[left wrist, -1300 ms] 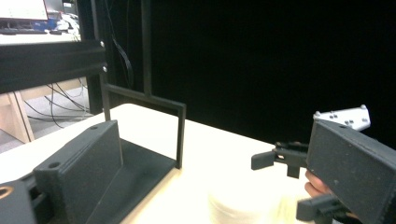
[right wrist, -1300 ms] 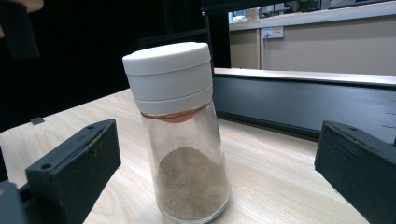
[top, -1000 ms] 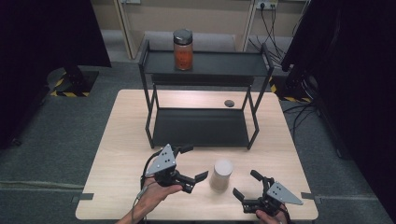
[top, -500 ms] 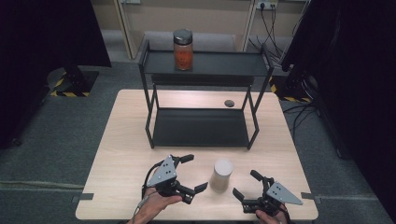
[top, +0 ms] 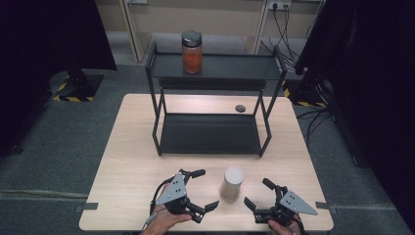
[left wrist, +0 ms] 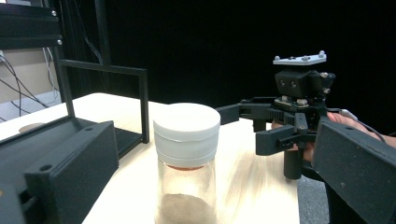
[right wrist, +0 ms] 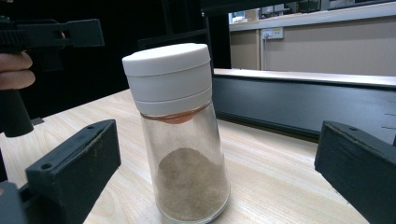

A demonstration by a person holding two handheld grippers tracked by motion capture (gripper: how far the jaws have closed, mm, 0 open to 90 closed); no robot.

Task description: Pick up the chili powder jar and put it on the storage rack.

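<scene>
1. Over on the left, the left gripper (top: 201, 190) sat low on the table (top: 127, 161), jaws spread wide, holding nothing.
2. In the middle, the shaker (top: 231, 183) stood upright near the front edge, between both grippers and touched by neither; white cap on, brown powder at the bottom.
3. On the right, the right gripper (top: 259, 194) faced the shaker, jaws also wide and empty.
4. Behind them stood the black shelf (top: 210, 139), a jar (top: 191, 52) on its top tier.
</scene>
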